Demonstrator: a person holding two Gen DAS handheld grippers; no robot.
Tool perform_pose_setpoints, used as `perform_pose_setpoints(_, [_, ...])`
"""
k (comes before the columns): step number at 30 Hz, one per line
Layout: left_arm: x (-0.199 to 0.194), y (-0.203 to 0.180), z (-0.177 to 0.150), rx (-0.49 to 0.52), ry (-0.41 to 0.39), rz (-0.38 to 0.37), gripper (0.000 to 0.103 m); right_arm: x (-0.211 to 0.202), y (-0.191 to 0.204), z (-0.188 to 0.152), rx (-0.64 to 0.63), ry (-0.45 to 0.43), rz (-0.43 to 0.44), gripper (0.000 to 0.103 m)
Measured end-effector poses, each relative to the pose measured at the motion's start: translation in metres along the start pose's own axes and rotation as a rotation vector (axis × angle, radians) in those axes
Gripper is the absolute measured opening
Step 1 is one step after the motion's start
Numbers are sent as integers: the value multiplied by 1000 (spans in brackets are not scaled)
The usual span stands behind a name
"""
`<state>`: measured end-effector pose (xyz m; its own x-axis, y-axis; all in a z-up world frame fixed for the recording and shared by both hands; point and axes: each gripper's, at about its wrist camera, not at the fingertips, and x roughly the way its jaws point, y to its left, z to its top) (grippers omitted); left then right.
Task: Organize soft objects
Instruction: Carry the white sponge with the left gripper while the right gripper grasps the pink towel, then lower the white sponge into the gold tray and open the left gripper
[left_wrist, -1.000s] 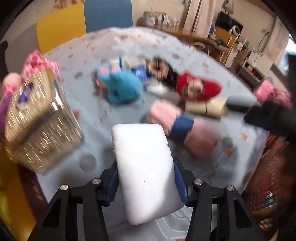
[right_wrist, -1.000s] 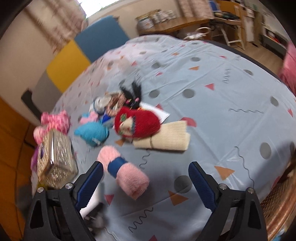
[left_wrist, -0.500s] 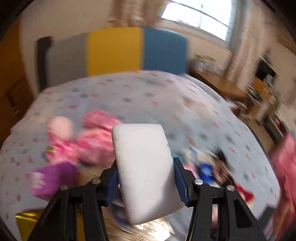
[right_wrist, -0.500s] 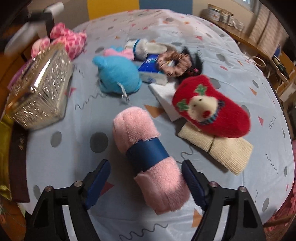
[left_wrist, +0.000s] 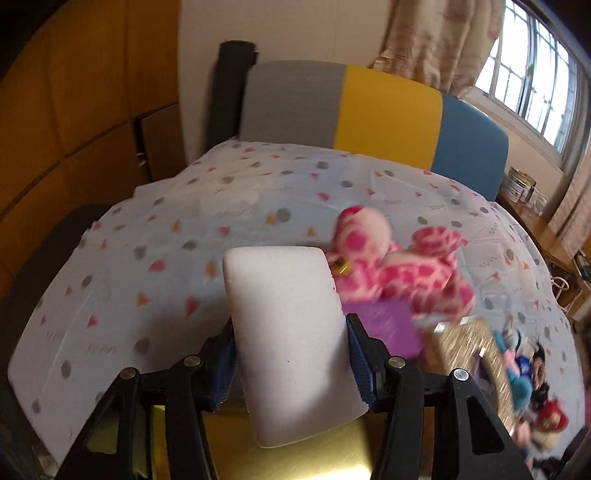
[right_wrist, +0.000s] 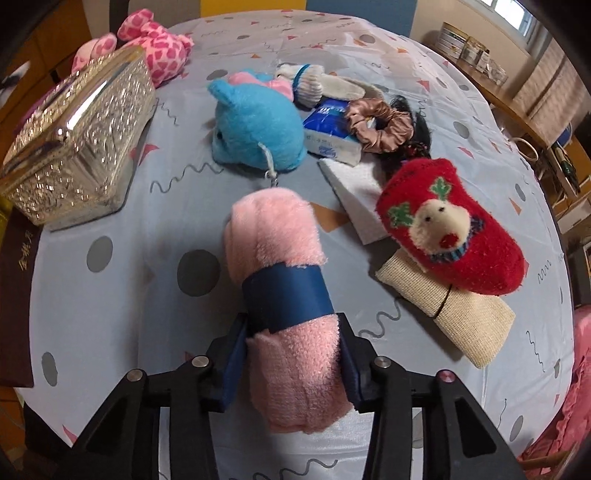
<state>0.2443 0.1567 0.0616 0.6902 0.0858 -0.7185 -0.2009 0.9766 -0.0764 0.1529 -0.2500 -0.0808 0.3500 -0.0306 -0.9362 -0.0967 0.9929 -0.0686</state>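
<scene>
My left gripper (left_wrist: 291, 354) is shut on a white foam sponge (left_wrist: 288, 332), held above the table's near-left corner, over a gold surface (left_wrist: 295, 461). A pink spotted plush (left_wrist: 399, 266) lies just right of the sponge. In the right wrist view, my right gripper (right_wrist: 291, 354) is closing on a rolled pink towel with a blue band (right_wrist: 280, 288) that lies on the table; the blue pads touch its sides. Beyond it lie a blue plush (right_wrist: 255, 125), a red reindeer sock (right_wrist: 450, 229), a beige cloth roll (right_wrist: 454, 310) and a brown scrunchie (right_wrist: 380, 125).
A glittery silver box (right_wrist: 77, 136) stands at the left of the table (right_wrist: 424, 55). A purple card (left_wrist: 388, 328) lies under the pink plush. A tissue pack (right_wrist: 332, 136) and a white sheet (right_wrist: 358, 188) sit mid-table. A grey, yellow and blue chair back (left_wrist: 369, 107) rises behind.
The left gripper swung left and up with the sponge, away from the toy pile toward the pink plush. The right gripper dropped over the pink towel and its jaws narrowed onto it.
</scene>
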Motion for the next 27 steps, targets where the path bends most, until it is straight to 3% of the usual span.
perform_pose_setpoints(6, [-27,43,-61,-42,16,4,55,0,1,-2,-6,1,4,43])
perform_pose_setpoints(17, [-63,71,-156,-16,57,63,57,8,-12,-3,6,5,20,43])
perform_pose_setpoints(27, [-54,83,-198,-3,84,123,62,6,2,-10,-33,-20,-17,40])
